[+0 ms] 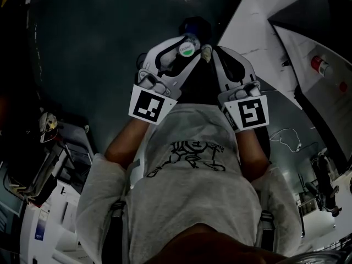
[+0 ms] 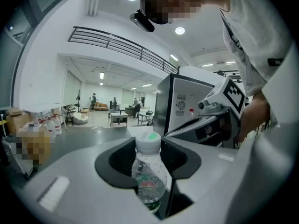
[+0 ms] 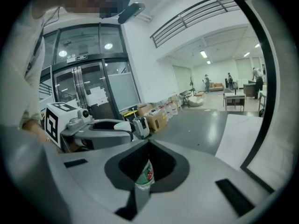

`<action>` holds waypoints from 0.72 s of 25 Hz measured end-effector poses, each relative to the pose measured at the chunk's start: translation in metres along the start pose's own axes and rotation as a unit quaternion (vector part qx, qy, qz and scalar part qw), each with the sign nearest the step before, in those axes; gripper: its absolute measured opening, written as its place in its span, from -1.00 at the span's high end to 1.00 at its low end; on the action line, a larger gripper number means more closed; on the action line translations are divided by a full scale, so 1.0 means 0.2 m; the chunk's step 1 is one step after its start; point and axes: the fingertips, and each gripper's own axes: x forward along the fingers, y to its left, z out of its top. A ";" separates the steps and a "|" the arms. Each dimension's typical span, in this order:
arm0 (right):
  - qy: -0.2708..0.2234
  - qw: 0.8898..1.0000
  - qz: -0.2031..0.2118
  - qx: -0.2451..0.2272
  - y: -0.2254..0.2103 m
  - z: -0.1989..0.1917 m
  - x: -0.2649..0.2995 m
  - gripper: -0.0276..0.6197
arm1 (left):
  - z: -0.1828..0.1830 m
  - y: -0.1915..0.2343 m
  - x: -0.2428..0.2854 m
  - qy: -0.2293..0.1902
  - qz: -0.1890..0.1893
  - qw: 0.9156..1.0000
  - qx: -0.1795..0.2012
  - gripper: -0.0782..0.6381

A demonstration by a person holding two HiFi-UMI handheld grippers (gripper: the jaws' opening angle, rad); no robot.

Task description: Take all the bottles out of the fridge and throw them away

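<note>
Left gripper clamps a white-capped bottle. At its 3 o'clock, right gripper pinches a labelled bottle.

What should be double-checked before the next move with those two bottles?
1. Left tongs gripping the white-capped bottle: ok.
2. Right tongs gripping the second bottle: ok.
3. Cap on the white-capped bottle: ok.
4. Bin in sight to drop them into: not ok; no view shows one.
5. Fridge emptied of bottles: cannot tell; its inside is not clearly shown.
</note>
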 end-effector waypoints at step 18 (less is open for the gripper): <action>0.042 0.998 0.014 0.037 0.04 -0.39 0.09 0.89 | -0.40 -0.06 0.09 0.022 -0.011 1.000 -0.008 0.33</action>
